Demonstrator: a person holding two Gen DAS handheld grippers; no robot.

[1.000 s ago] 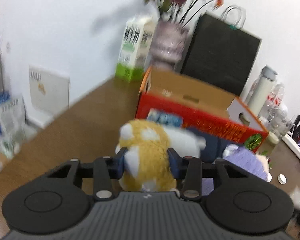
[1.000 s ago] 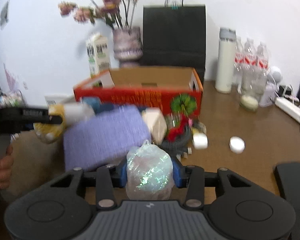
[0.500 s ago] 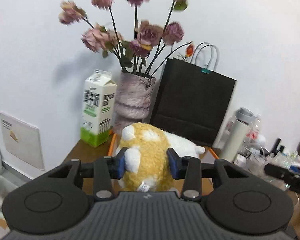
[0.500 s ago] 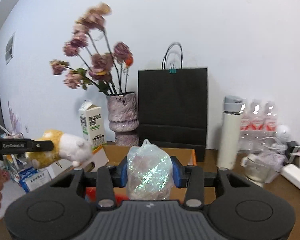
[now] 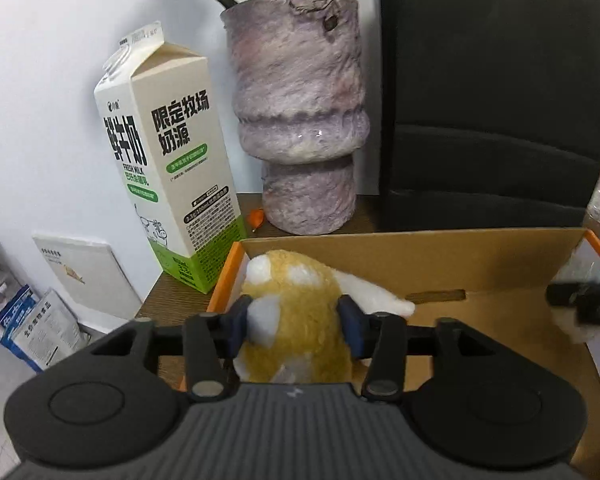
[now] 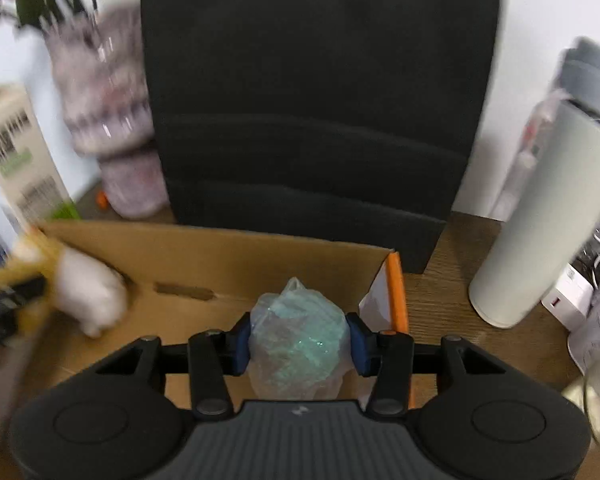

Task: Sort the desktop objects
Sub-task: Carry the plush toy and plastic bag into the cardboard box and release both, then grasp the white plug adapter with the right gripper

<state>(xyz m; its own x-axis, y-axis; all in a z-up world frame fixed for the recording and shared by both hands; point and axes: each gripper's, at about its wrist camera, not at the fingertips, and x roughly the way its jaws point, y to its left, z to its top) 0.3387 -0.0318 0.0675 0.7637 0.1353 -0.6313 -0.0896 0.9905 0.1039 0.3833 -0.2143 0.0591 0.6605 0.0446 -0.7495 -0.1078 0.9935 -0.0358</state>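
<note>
My left claw [image 5: 294, 322] is clamped on the plush [image 5: 296, 320], blue pads pressed into its flanks. The toy's long axis runs away from me and a little right, its white end toward the box's back wall. It hangs over the left end of the box [image 5: 480, 252], just inside the orange rim, with the milk carton [image 5: 168, 184] and vase [image 5: 300, 120] beyond on the table. So the drop lies straight below; I judge the left claw needs only to open.

My right claw [image 6: 298, 342] is clamped on the bag [image 6: 298, 340], a crinkled clear bundle with a green glint. It sits over the box's [image 6: 220, 256] right end, close to the orange corner edge, the flask [image 6: 540, 220] standing well outside on the table. I reckon a release here lands inside, though near that edge, so nudging left first would be safer.
</note>
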